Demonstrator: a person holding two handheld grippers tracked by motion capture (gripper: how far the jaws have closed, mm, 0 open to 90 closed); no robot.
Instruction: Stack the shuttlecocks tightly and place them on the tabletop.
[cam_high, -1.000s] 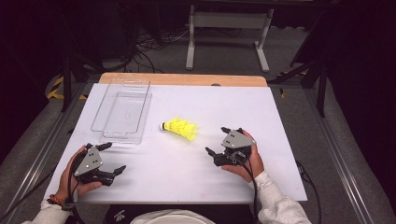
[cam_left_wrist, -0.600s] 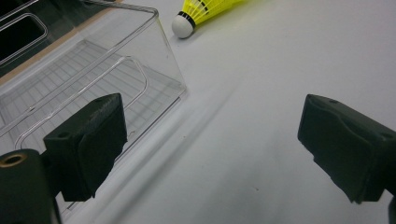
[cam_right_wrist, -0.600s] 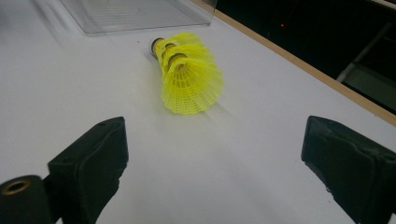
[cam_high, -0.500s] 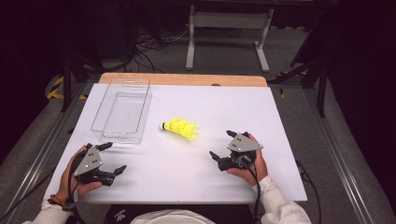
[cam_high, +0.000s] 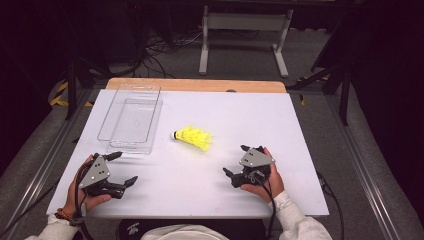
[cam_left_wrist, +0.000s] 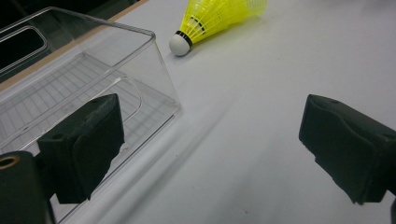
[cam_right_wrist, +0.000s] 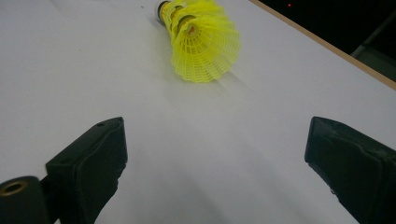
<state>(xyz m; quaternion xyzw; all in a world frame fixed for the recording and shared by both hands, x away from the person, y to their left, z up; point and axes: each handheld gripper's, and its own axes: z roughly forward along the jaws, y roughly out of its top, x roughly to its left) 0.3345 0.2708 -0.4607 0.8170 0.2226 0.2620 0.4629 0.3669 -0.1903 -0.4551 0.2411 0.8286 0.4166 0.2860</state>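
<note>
A yellow plastic shuttlecock (cam_high: 194, 137) lies on its side mid-table, its white cork pointing left. In the left gripper view the shuttlecock (cam_left_wrist: 219, 18) sits far ahead, and in the right gripper view the shuttlecock (cam_right_wrist: 201, 42) shows its skirt end. My left gripper (cam_high: 126, 167) rests open at the front left, just short of the clear box (cam_high: 131, 120). My right gripper (cam_high: 235, 159) stands open at the front right, below and right of the shuttlecock. Its jaws have just been opening, with only bare table between them. The left gripper (cam_left_wrist: 210, 149) and the right gripper (cam_right_wrist: 215, 163) both hold nothing.
The clear plastic box (cam_left_wrist: 93, 51) lies at the left on the white tabletop (cam_high: 280, 125). A wooden strip (cam_high: 200, 85) edges the far side. Beyond it are a metal stand (cam_high: 242, 30) and cables on the dark floor.
The right gripper has drawn back a little toward the front edge, away from the shuttlecock, and its jaws have spread slightly. The left gripper and the shuttlecock have stayed put.
</note>
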